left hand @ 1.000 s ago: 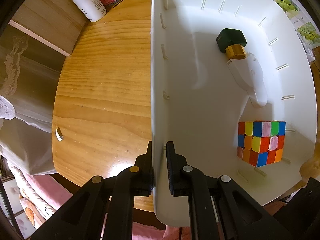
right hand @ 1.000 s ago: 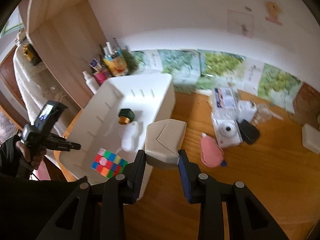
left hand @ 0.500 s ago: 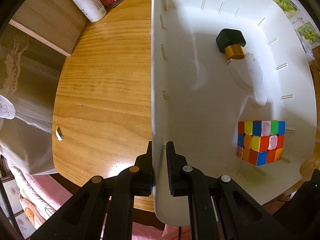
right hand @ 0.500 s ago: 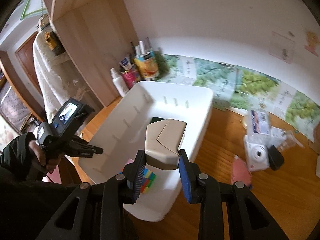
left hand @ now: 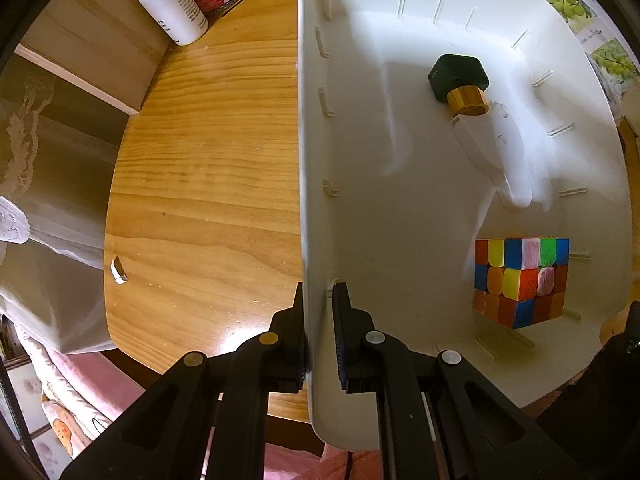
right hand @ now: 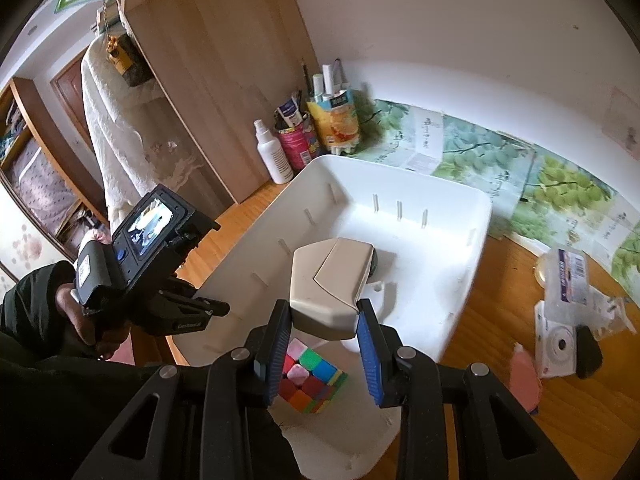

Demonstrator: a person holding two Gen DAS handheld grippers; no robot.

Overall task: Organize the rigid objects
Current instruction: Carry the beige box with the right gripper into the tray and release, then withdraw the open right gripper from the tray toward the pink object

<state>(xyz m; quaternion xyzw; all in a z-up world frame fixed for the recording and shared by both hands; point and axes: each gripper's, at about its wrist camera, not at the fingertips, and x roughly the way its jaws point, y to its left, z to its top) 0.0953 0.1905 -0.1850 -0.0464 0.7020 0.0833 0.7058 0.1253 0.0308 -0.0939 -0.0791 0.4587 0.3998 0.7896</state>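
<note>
Box [right hand: 332, 284], beige and angular, sits clamped between the blue pads of the right gripper [right hand: 324, 320], sticking out past the fingertips and hanging above the open bin [right hand: 460, 312]. Below and just behind those jaws lies the cube [right hand: 310, 380] on the bin floor; ahead of them, mostly hidden by the box, is a white bottle with a gold collar and dark cap, seen plainly from the left wrist [left hand: 486, 132].

Left gripper [left hand: 318, 320] points down with its jaws pinched on the bin's side wall, one finger outside over the table [left hand: 208, 184], the other inside. From that view the cube [left hand: 520, 280] is well off to the inner side of the jaws, and the bottle lies farther ahead.

Judged from this, the step in hand is carrying the box into the bin while the other hand steadies it. Next the box needs lowering onto bare floor, likely the clear stretch between the left jaws and the cube, then the pads parting only once it rests flat. Dropping it from height could knock the cube or bottle.

Other loose items, a camera [right hand: 560, 344] among them, wait on the table beyond the bin.
</note>
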